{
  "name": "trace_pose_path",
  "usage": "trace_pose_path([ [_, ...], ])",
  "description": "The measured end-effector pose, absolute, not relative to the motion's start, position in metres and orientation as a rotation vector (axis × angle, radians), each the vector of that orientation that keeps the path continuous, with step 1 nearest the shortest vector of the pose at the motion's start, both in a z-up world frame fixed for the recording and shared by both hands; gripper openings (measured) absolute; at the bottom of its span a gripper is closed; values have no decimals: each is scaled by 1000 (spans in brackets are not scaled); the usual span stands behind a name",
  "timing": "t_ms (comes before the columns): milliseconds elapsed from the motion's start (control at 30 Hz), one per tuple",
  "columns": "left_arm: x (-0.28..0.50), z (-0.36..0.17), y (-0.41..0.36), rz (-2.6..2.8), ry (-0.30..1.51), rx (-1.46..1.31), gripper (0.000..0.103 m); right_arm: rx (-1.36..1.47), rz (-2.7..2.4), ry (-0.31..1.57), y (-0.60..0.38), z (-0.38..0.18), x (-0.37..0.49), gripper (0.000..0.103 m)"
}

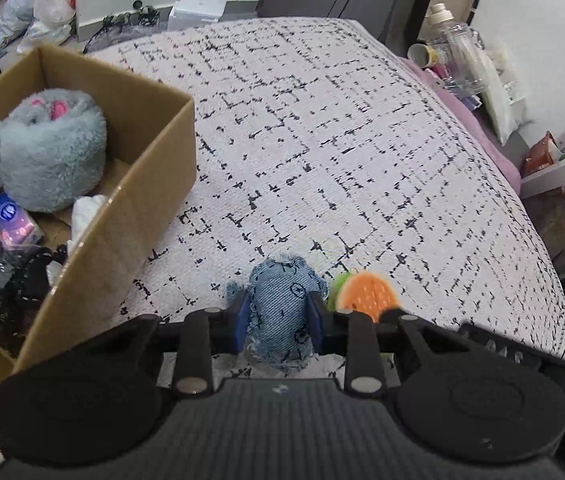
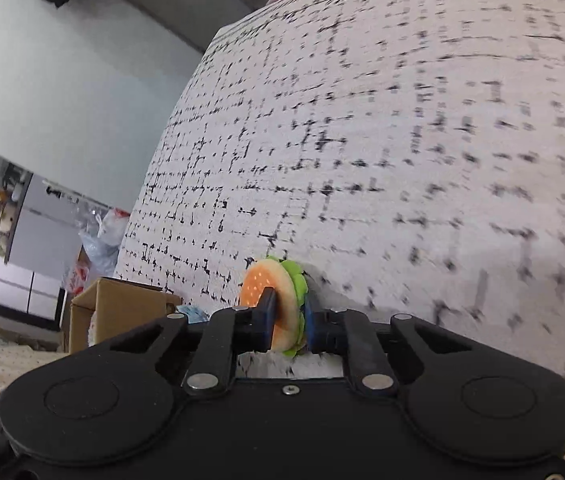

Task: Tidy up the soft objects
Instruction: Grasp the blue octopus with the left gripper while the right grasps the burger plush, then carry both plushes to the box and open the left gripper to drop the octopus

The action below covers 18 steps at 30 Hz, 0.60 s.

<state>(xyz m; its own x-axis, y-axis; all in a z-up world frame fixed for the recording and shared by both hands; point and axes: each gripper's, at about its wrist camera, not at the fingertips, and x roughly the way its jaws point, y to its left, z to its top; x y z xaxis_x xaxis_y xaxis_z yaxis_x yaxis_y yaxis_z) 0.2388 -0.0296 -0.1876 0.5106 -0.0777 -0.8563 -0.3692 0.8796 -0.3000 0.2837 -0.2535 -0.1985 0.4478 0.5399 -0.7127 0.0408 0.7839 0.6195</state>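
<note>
My left gripper (image 1: 280,300) is shut on a blue denim stuffed toy (image 1: 280,312) just above the white patterned bed cover (image 1: 322,140). My right gripper (image 2: 287,312) is shut on a plush hamburger (image 2: 272,300) with an orange bun and green lettuce edge; the hamburger also shows in the left wrist view (image 1: 366,290), right of the denim toy. An open cardboard box (image 1: 154,184) stands at the left on the bed. It holds a fluffy grey-blue plush (image 1: 46,148), a tissue pack (image 1: 6,216), a white cloth (image 1: 86,210) and dark fabric (image 1: 6,280).
The box also shows in the right wrist view (image 2: 118,304), low at the left. A shelf with bottles (image 1: 458,40) and packets stands at the bed's right. Plastic bags (image 1: 42,12) lie on the floor beyond the box. The right wrist view is tilted and blurred.
</note>
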Motion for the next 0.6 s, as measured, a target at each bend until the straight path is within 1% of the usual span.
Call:
trace_pose_path([
  [200,232,-172,-32,161,1018,-465,29,675,278,984,-279,-178,263,14],
  [600,210,-131,-29,109,953,-450,29,728,261,874,-284,-159,225,12],
])
